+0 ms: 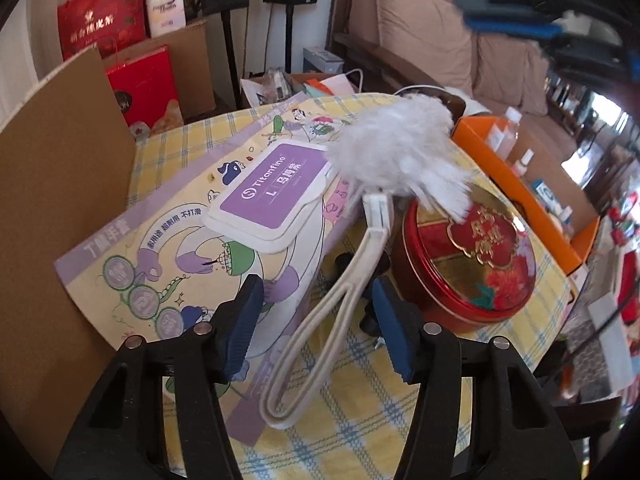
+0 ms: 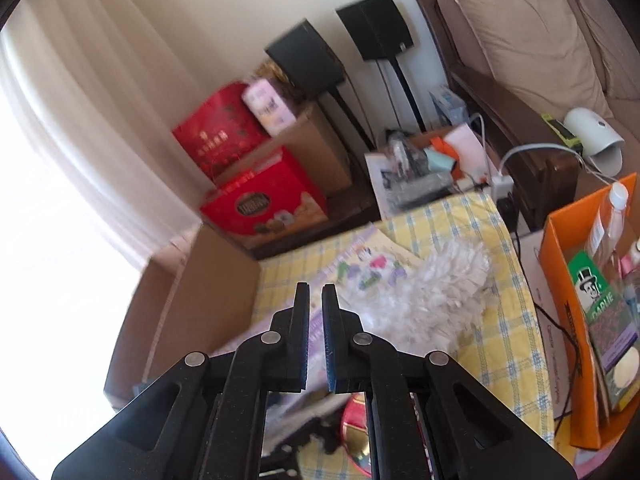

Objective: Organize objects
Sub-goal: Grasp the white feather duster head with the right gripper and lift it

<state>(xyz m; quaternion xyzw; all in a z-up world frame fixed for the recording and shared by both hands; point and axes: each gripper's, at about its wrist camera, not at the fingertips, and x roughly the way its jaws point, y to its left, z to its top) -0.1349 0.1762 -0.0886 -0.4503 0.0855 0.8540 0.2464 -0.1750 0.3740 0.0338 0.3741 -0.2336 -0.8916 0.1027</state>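
Observation:
A white fluffy duster point(image 1: 394, 152) lies with its head across a large printed glove pack point(image 1: 224, 240) and a round red tin point(image 1: 468, 256); its white loop handle point(image 1: 320, 336) runs down onto the yellow checked tablecloth point(image 1: 360, 432). My left gripper point(image 1: 316, 320) is open, its blue pads either side of the handle, not touching it. My right gripper point(image 2: 316, 312) is nearly shut and empty, held high above the table; it also shows at the top right of the left wrist view point(image 1: 512, 12). The duster head point(image 2: 424, 292) and tin point(image 2: 356, 432) show below it.
A cardboard panel point(image 1: 60, 200) stands along the table's left side. An orange box point(image 1: 516, 184) of bottles and packets sits at the right edge, also in the right wrist view point(image 2: 572, 320). Red gift boxes point(image 1: 104, 20), speaker stands and a sofa point(image 1: 420, 32) are behind.

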